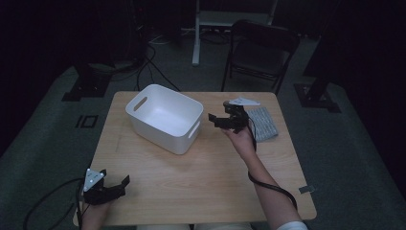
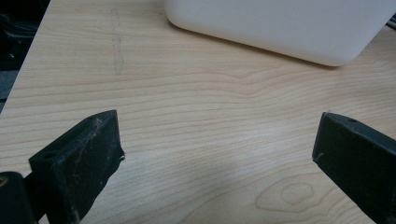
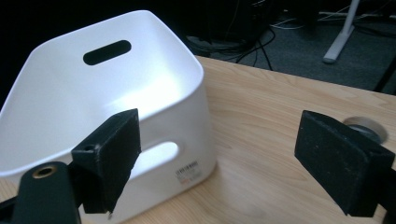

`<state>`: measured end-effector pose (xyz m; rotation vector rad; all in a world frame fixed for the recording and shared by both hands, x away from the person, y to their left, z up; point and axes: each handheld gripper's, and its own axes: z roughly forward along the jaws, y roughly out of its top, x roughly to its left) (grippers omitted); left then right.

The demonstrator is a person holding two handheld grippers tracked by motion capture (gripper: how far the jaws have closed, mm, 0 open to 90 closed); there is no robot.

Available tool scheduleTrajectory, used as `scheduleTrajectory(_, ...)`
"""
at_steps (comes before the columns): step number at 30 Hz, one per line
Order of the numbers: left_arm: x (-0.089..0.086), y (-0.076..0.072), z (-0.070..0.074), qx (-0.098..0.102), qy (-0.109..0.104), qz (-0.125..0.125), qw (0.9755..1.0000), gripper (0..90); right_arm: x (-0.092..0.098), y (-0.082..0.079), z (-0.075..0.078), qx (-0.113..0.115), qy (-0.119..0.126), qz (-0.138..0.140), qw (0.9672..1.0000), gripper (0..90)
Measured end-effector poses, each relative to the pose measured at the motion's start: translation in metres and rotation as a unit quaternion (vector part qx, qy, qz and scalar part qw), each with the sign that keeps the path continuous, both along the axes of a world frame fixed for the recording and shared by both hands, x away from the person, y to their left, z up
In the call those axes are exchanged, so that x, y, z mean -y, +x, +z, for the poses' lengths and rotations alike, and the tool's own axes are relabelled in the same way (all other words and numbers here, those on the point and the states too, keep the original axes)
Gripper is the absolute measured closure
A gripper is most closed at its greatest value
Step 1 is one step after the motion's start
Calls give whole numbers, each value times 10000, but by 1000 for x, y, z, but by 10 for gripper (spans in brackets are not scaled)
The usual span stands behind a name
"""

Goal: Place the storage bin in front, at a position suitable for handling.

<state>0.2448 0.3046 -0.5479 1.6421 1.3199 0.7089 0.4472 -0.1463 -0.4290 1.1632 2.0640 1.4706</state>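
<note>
On the desk (image 1: pixel 201 182), the light, stiff white bin (image 1: pixel 164 118) near the far edge looked easiest to grab by its handle hole, and both tongs, left (image 1: pixel 116 188) and right (image 1: pixel 216 120), were wide open.

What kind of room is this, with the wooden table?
Probably a lab or workshop room set up for recording: a small light wooden table on grey carpet, black cables on the floor, a black folding chair, and dark stands around.

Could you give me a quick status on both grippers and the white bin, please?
Left gripper open, low at near table corner. Right gripper open, empty, beside white bin. Grey cloth behind right hand; nothing blocking.
</note>
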Motion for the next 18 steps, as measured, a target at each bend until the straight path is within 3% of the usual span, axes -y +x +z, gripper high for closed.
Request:
scheduleTrajectory(12,2,-2,2,99,33,-25,9999,17,-28,19,1,-59,44,95,9999,160)
scheduleTrajectory(16,1,-2,2,72,-7,-26,10000,17,-36,24,0,-77,-46,121,9999,159)
scheduleTrajectory(18,2,-1,0,16,3,-58,10000,17,-46,33,-1,-57,-218,117,9997,161)
